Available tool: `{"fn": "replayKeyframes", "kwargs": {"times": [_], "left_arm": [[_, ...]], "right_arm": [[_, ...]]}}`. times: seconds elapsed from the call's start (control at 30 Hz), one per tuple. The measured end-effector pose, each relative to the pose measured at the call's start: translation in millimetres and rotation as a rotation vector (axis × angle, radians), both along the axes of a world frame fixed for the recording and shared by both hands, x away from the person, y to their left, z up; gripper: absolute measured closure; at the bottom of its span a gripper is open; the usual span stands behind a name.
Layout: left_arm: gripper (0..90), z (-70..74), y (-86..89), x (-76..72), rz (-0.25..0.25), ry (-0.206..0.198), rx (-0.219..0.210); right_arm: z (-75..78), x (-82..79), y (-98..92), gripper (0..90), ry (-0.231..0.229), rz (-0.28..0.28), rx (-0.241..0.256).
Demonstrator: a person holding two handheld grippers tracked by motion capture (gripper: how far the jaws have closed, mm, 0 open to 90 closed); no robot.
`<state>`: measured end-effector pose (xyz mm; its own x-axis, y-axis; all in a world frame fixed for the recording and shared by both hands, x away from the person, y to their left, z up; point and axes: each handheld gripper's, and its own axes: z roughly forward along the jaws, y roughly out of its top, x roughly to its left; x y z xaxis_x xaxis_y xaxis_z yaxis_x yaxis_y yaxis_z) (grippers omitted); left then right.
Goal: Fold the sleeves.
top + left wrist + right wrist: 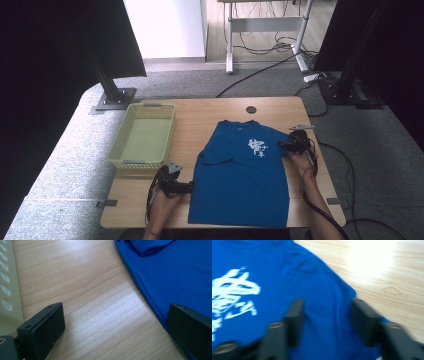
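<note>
- Two grippers are at work on one blue T-shirt (242,170), spread flat on the wooden table (200,112).
- Left gripper (189,186): jaws wide apart, holding nothing; the shirt's side edge (150,300) runs between them, one jaw over cloth, the other over bare wood.
- Right gripper (281,145): jaws parted, hovering over the sleeve (327,312), white print (232,295) to its left.
- Yellow basket (120,150) lies beyond the left gripper.

One blue T-shirt (243,172) – centre of frame. One pale basket (121,151) – left of centre. Two grippers: left gripper (191,186) lower centre-left, right gripper (280,145) centre right. One table (200,120).
</note>
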<state>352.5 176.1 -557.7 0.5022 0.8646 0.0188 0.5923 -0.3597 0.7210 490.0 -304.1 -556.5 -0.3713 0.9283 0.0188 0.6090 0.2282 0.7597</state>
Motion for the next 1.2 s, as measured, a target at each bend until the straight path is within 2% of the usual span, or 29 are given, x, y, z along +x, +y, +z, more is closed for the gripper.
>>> {"fn": "replayKeyframes", "kwargs": {"times": [0.13, 0.2, 0.3, 0.37, 0.67, 0.8, 1.0, 1.2], "left_arm": [[1.9, 0.0, -0.5, -0.2, -0.002, 0.0, 0.0], [1.9, 0.0, -0.5, -0.2, -0.002, 0.0, 0.0], [1.9, 0.0, -0.5, -0.2, -0.002, 0.001, 0.0], [1.9, 0.0, -0.5, -0.2, -0.002, 0.0, 0.0], [1.9, 0.0, -0.5, -0.3, -0.002, 0.0, 0.0], [1.9, 0.0, -0.6, -0.4, -0.002, 0.0, 0.0], [1.9, 0.0, -0.8, -0.5, -0.002, 0.0, 0.0], [1.9, 0.0, -0.8, -0.5, -0.002, 0.0, 0.0]], "right_arm": [[1.8, -4.6, 6.2, 78.4, 0.01, 0.029, 0.018], [1.8, -4.7, 7.6, 85.1, 0.021, 0.037, 0.039], [3.3, -3.9, 8.9, 86.0, 0.036, 0.04, 0.037], [5.6, -3.4, 10.8, 86.1, 0.044, 0.049, 0.011], [30.5, -17.1, 27.6, 85.9, -0.031, 0.091, -0.027], [38.4, -23.1, 42.3, 85.8, -0.039, 0.127, -0.035], [28.6, -24.8, 64.4, 85.5, 0.001, 0.189, -0.05], [11.5, -22.0, 71.1, 84.5, 0.047, 0.224, -0.039]]}}
